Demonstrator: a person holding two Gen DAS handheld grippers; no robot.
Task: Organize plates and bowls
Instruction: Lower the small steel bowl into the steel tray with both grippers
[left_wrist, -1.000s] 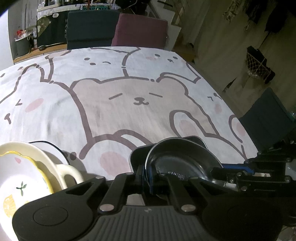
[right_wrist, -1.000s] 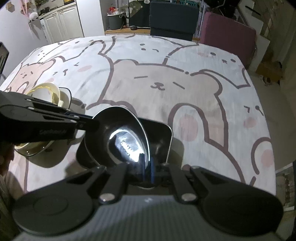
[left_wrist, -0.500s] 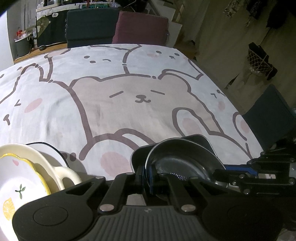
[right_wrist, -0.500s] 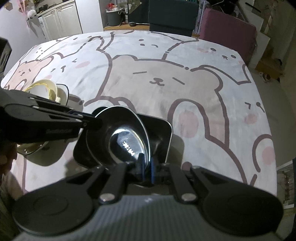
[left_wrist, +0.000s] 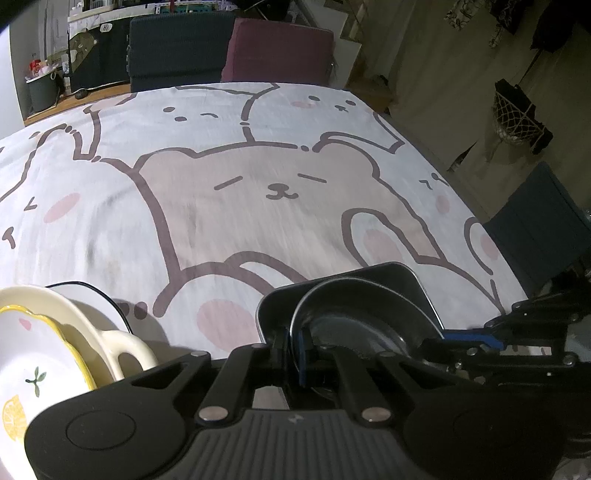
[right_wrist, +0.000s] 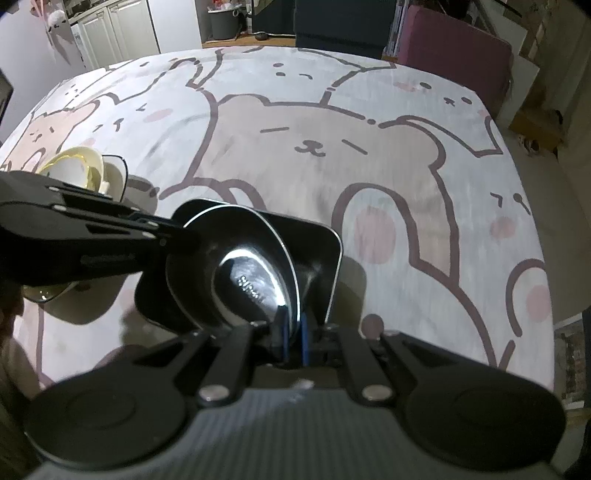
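White cupboards (right_wrist: 114, 33) show rightward only; both tongs (left_wrist: 293, 347) (right_wrist: 293, 341) pinch the round bowl's (right_wrist: 236, 269) rim.

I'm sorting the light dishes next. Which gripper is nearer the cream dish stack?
Left. The left gripper clamps the round black plate's rim right beside the cream dish stack. The right gripper pinches the plate's opposite rim, farther away.
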